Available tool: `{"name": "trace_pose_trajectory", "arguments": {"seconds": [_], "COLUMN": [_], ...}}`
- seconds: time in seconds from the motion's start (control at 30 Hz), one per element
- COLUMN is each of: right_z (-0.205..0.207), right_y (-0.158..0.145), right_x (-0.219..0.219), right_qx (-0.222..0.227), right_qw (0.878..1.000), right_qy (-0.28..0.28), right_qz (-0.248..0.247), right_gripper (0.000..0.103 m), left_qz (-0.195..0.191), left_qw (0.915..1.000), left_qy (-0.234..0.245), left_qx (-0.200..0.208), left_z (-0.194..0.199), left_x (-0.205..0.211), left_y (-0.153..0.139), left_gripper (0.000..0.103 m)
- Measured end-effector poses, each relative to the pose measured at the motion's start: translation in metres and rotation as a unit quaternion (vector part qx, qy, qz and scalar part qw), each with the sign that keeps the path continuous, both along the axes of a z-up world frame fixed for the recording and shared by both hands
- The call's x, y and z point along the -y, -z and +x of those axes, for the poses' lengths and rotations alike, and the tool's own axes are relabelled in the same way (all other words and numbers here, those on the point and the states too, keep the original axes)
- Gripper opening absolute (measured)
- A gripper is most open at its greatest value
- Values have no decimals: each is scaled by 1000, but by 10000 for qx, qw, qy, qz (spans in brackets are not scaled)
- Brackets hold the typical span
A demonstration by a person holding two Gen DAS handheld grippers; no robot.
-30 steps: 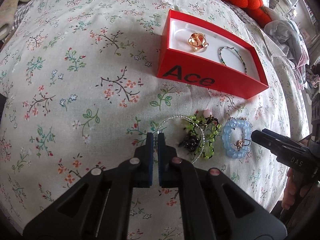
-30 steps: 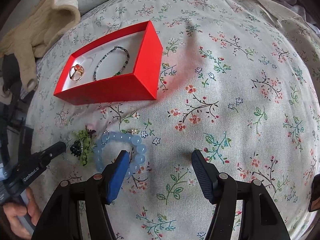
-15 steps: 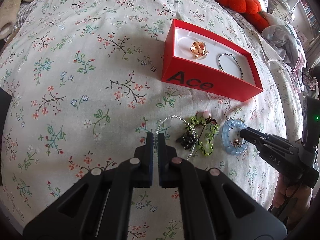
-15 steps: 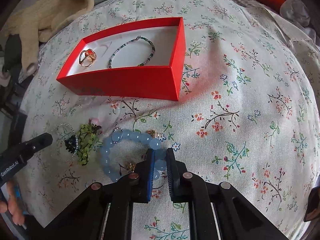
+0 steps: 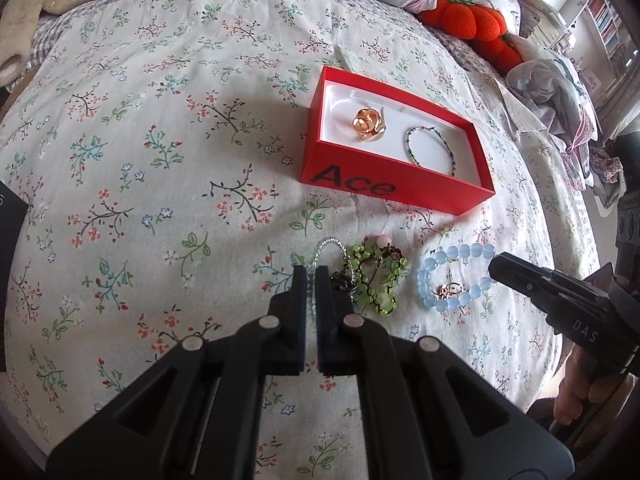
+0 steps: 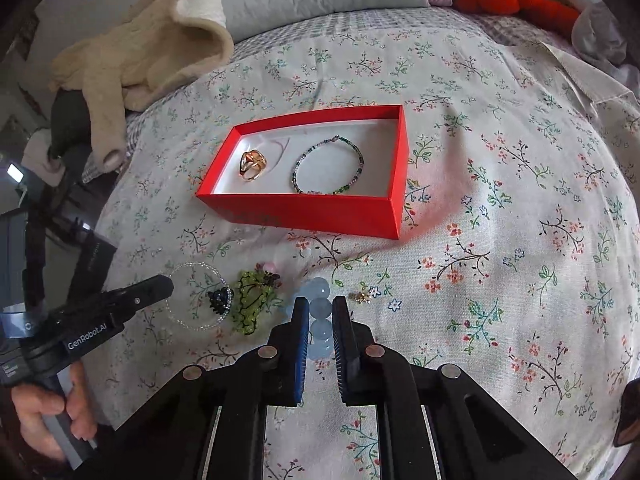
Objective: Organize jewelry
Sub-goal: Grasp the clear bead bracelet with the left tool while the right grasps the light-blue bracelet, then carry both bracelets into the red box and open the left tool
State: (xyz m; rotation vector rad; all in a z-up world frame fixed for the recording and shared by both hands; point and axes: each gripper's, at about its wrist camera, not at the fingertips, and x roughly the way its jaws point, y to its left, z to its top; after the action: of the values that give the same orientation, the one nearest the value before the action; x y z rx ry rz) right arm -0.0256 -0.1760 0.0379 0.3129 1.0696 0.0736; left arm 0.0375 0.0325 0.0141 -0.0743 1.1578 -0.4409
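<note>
A bed covered with a floral sheet fills both views, with a beige blanket bunched at its head and an orange plush toy beside the pillows. A red box is set open on the sheet; a gold ring and a thin beaded bracelet are laid apart on its white lining. Nearer the cameras, a row of loose jewelry is spread on the bed: a clear bead bracelet, a green beaded piece and a blue bead bracelet.

The right gripper is seen with its jaws narrowed onto the blue bead bracelet, whose beads are clamped between the pads. The left gripper is held with its jaws closed on a strand of the clear bead bracelet.
</note>
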Motion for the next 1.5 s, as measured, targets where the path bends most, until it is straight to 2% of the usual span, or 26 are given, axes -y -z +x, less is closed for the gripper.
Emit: {"name": "trace_pose_trajectory", "arguments": {"seconds": [0.53, 0.9, 1.2, 1.37, 1.5], "right_z": [-1, 15, 36, 47, 53], "right_y": [-37, -65, -67, -66, -61], "right_x": [8, 20, 36, 41, 42], "right_qx": [490, 910, 1117, 1280, 1327], "right_qw": [9986, 9951, 9909, 9882, 9872], "right_qy": [30, 182, 489, 510, 490], "right_qz": [173, 332, 572, 673, 735], "right_gripper": [12, 12, 12, 12, 12], "left_qz": [-338, -981, -1647, -1728, -1609], "left_qw": [9987, 9919, 9830, 9804, 9833], "left_qy": [57, -69, 82, 186, 91], "left_qx": [381, 807, 802, 926, 845], "left_z": [1, 19, 38, 45, 55], "left_x": [12, 16, 51, 71, 78], "left_y": [-29, -63, -59, -50, -36], "left_gripper": [5, 5, 5, 5, 5]}}
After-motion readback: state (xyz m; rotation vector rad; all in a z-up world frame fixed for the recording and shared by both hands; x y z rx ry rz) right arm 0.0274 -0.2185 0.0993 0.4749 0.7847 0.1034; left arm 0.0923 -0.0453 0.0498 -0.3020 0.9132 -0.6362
